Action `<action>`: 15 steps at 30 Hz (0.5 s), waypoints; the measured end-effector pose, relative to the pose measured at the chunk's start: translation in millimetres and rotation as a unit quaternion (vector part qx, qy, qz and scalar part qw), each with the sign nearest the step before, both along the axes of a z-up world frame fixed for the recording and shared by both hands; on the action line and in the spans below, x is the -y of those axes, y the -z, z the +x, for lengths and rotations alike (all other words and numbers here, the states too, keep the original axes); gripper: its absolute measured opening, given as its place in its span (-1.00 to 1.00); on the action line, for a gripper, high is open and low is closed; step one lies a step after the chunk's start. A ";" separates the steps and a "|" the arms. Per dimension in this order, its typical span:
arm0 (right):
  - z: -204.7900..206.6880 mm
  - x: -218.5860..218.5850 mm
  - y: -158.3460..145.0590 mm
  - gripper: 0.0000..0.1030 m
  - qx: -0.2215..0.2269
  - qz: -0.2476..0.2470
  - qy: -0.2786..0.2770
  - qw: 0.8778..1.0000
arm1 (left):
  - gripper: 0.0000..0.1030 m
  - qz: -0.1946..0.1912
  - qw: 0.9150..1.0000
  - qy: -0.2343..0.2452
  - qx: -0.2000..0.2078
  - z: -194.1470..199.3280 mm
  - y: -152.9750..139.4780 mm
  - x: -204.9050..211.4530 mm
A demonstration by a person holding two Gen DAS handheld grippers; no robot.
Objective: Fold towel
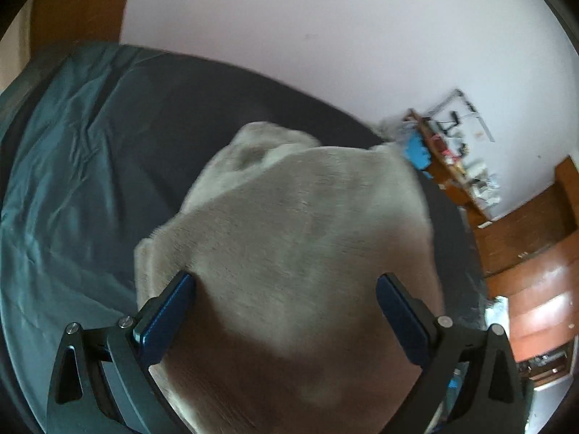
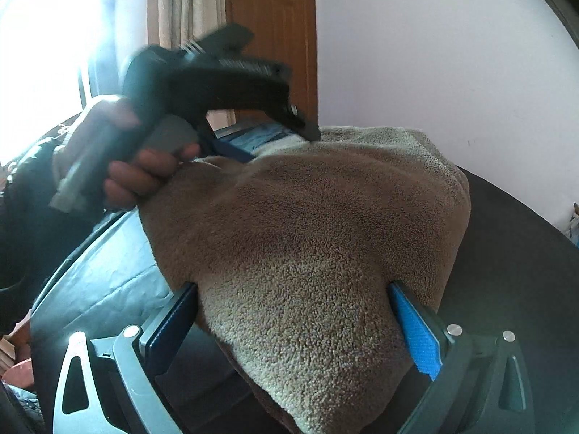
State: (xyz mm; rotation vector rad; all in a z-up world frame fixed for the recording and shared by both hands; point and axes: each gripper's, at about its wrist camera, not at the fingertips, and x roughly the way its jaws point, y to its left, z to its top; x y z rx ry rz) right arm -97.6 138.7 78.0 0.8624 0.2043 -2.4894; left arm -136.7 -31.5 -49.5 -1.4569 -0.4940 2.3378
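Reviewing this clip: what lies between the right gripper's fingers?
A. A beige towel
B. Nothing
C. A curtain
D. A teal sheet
A: in the right wrist view the beige towel fills the gap between the right gripper fingers, which stand wide apart on either side of it.

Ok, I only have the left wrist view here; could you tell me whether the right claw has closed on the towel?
Observer: No, the right claw stands wide open, with the towel bunched between its fingers.
Operator: Can you see the left claw from there?
Observer: Yes, the left claw sits at the towel's far edge, held by a hand.
Operator: Anything behind it?
Observer: A bright window and a curtain.
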 end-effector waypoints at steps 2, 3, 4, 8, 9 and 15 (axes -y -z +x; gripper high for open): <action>0.9 1.9 -0.1 0.99 -0.001 0.004 -0.004 1.000 | 0.96 -0.007 1.000 -0.014 0.001 -3.0 9.1 5.5; 1.4 2.9 0.0 0.99 -0.002 0.006 -0.006 1.000 | 0.96 -0.008 1.000 -0.025 0.007 -4.5 14.2 9.9; 1.8 4.3 0.1 0.99 -0.004 0.010 -0.006 1.000 | 1.00 -0.010 0.999 -0.037 0.014 -6.1 19.3 14.3; 3.2 9.2 0.9 0.99 -0.007 0.027 -0.007 1.000 | 1.00 0.036 0.998 -0.047 0.023 -4.0 27.0 31.2; 3.5 9.8 0.9 0.99 -0.007 0.028 -0.007 1.000 | 1.00 0.039 0.998 -0.045 0.021 -1.3 24.9 32.0; 3.4 5.6 1.2 0.99 -0.004 0.024 -0.001 1.000 | 1.00 0.086 0.994 -0.063 0.009 29.7 2.7 46.5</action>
